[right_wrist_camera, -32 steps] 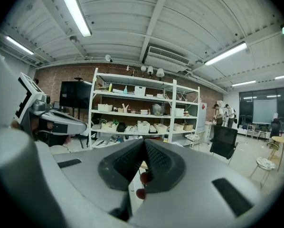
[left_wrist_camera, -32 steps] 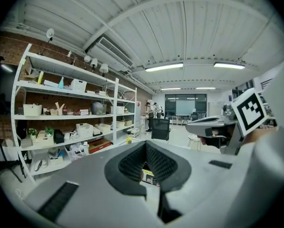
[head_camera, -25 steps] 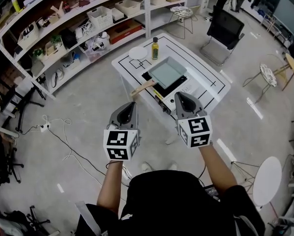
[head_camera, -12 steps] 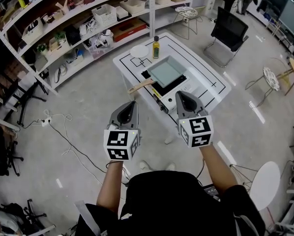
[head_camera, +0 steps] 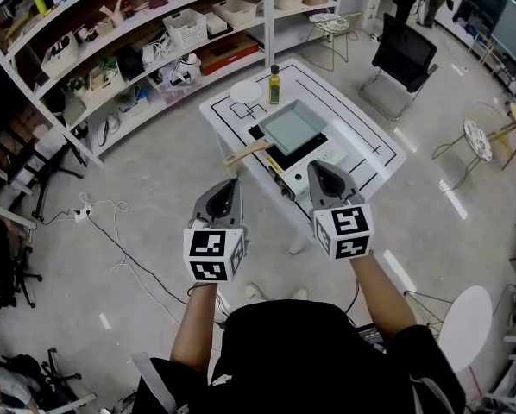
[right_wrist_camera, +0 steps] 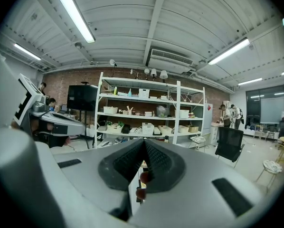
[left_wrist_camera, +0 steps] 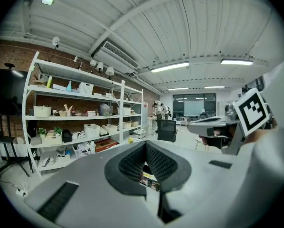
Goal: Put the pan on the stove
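Note:
The square grey pan [head_camera: 292, 125] with a wooden handle [head_camera: 246, 153] rests on the black stove [head_camera: 299, 152] on the white table [head_camera: 364, 144]. Both grippers hang in front of my body, well short of the table. My left gripper [head_camera: 233, 185] is shut with nothing in it, and its pads [left_wrist_camera: 132, 163] meet at the tip. My right gripper [head_camera: 314, 170] is also shut and empty, with its pads [right_wrist_camera: 157, 161] closed together. My left gripper [left_wrist_camera: 146, 145] points toward the shelves. My right gripper [right_wrist_camera: 144, 142] points the same way.
A bottle of oil [head_camera: 274, 84] and a white plate [head_camera: 242, 92] stand at the table's far end. Long white shelves [head_camera: 137, 50] full of boxes run behind it. A black chair [head_camera: 403, 54] stands to the right, and a cable [head_camera: 111, 240] lies on the floor to the left.
The head view has shifted a little, so the table sits slightly higher in the picture. Both grippers stay shut in the same place.

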Available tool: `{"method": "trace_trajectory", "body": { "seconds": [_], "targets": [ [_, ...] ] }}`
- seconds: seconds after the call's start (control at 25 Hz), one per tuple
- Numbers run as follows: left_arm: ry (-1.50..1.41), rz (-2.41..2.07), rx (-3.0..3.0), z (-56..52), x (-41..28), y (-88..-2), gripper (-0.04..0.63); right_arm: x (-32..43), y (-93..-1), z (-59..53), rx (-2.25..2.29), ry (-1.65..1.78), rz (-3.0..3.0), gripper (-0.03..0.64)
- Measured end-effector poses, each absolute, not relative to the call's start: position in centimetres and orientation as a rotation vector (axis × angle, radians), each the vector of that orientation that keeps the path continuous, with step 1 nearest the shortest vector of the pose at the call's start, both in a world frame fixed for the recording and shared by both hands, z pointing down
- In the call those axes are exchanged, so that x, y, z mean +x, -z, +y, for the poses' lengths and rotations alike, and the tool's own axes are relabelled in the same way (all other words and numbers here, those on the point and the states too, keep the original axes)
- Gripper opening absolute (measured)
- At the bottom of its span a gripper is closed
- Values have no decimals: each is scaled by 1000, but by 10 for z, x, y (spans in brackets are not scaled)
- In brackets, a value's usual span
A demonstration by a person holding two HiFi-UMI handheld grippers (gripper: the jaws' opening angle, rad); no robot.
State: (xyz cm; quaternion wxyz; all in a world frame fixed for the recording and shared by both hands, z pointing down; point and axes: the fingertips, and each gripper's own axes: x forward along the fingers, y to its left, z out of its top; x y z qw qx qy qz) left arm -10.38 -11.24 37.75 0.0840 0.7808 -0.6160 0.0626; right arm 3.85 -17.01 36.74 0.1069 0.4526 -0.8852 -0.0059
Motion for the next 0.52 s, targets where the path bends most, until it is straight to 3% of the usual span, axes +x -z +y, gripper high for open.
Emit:
{"method": "trace_trajectory", "body": {
  "seconds": [0.52],
  "targets": [
    [-171,-1839,2325,-113,-100,-381,11,39,-377,-169,1310,35,-2597,2]
  ]
}}
